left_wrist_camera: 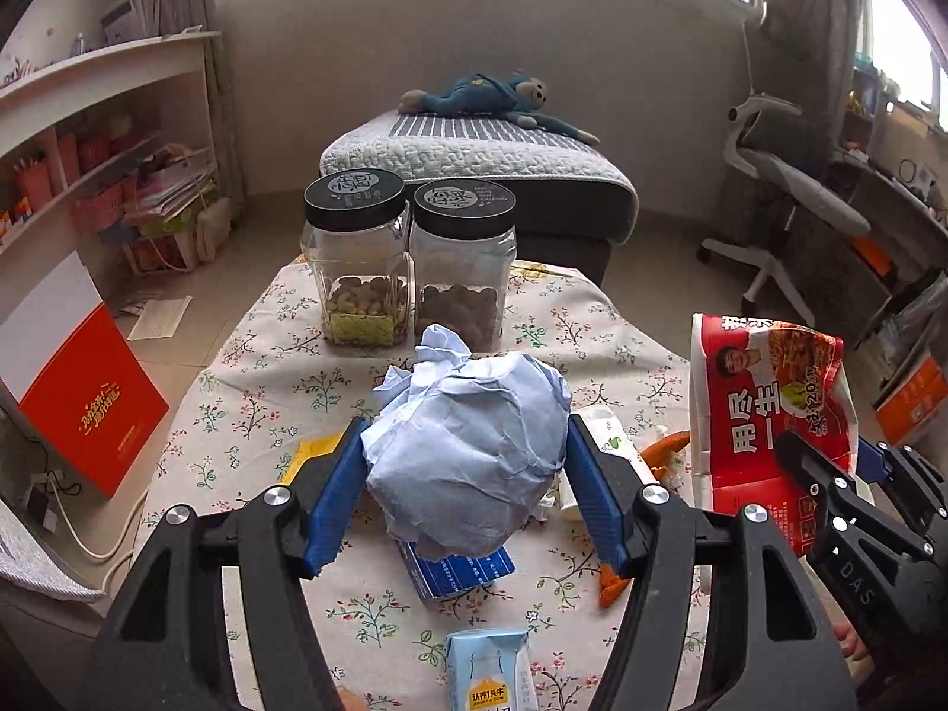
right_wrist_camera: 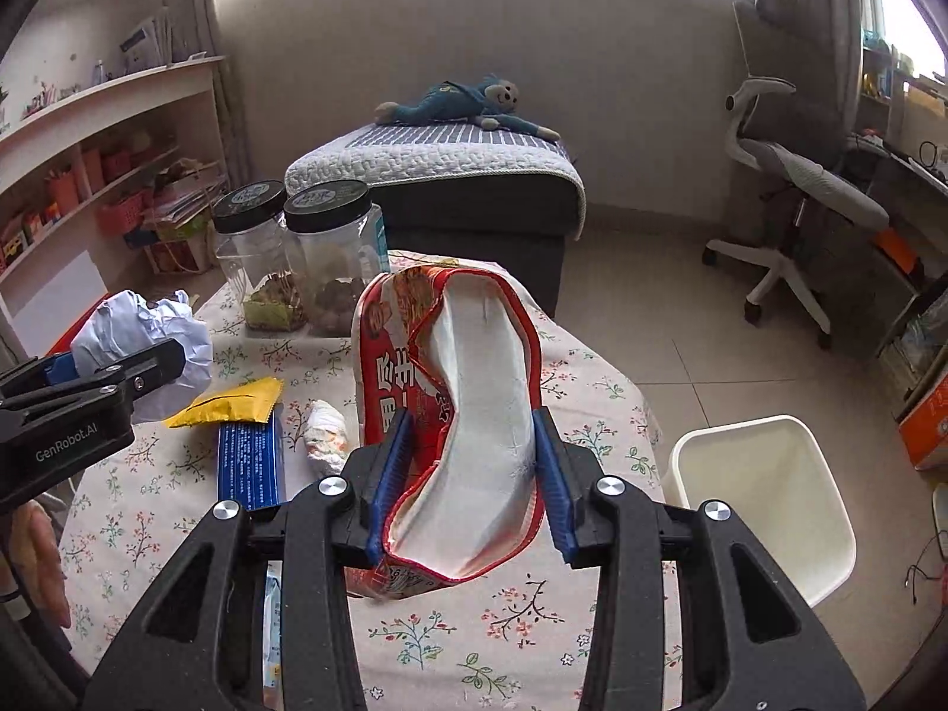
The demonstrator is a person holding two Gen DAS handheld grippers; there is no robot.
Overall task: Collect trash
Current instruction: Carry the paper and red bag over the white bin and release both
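The left claw [left_wrist_camera: 465,474] (marked "GenRobot.AI") pinches a crumpled paper ball [left_wrist_camera: 468,450]; the right claw [right_wrist_camera: 474,486], marked "DAS", pinches an empty red snack bag [right_wrist_camera: 456,415] above the table [right_wrist_camera: 533,622].
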